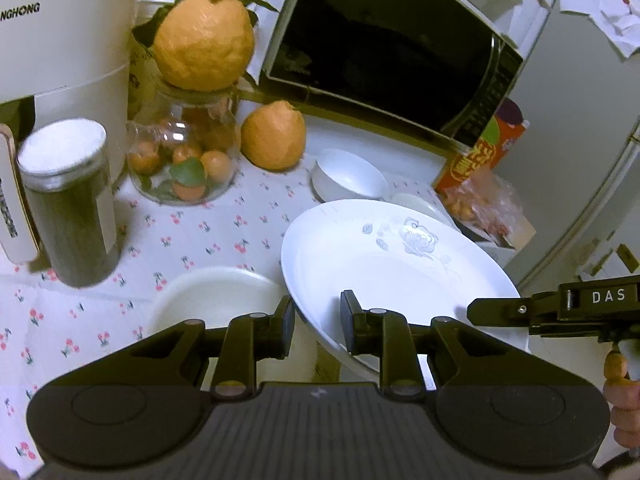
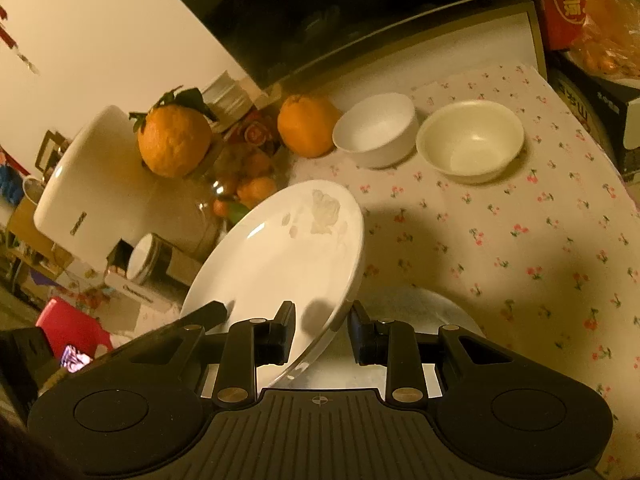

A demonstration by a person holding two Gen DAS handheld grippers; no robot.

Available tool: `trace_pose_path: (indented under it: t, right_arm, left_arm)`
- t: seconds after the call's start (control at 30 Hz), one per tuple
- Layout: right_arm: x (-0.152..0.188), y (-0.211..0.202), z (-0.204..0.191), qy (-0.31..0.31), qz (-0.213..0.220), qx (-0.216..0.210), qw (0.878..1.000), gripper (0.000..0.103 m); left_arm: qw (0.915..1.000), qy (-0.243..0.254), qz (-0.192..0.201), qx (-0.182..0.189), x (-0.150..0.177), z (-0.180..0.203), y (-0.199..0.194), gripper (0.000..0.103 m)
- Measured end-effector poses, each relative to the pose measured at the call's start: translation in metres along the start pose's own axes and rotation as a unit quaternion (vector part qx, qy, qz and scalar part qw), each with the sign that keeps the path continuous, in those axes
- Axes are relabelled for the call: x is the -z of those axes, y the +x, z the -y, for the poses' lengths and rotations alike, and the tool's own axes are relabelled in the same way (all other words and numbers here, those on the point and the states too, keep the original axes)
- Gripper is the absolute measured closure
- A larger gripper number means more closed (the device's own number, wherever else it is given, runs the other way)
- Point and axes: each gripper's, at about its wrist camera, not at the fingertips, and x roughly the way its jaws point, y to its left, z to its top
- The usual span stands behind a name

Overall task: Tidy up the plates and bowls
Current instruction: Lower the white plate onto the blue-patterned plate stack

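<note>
- The left gripper (image 1: 318, 320) has its jaws narrowed onto the near rim of a large white plate (image 1: 396, 264), one finger under the rim and one on top.
- The right gripper (image 2: 322, 330) clamps the same plate (image 2: 280, 256) at its opposite edge, so the plate hangs tilted between the two, clear of the cherry-print tablecloth (image 2: 520, 240).
- Below the plate sits a cream bowl (image 1: 216, 296); in the dim right wrist view something pale and round lies under it, perhaps that bowl.
- A white bowl (image 2: 376, 132) and a cream-coloured bowl (image 2: 472, 140) stand side by side near the microwave (image 1: 392, 44).
- A large orange fruit (image 1: 274, 136) lies just beside the white bowl; another (image 1: 204, 40) tops a glass jar (image 1: 184, 152).
</note>
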Motion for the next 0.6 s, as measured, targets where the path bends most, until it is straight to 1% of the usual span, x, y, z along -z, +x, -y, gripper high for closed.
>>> trace_pose_path:
  t: [0.23, 0.4, 0.5, 0.6]
  right_arm:
    - [0.016, -0.007, 0.013, -0.006, -0.013, 0.01, 1.0, 0.075]
    - [0.024, -0.013, 0.022, -0.004, -0.017, 0.009, 1.0, 0.075]
    - [0.027, -0.013, 0.026, -0.005, -0.025, 0.009, 1.0, 0.075]
    - [0.032, -0.01, 0.029, -0.008, -0.039, 0.012, 0.999, 0.075]
  left_arm:
    - [0.9995, 0.017, -0.019, 0.019, 0.012, 0.012, -0.001, 0.081]
    - [0.9988, 0.013, -0.035, 0.032, 0.02, 0.016, 0.002, 0.081]
    - [0.9984, 0.012, -0.044, 0.035, 0.023, 0.017, 0.007, 0.081]
    - [0.998, 0.02, -0.052, 0.03, 0.026, 0.019, 0.01, 0.081]
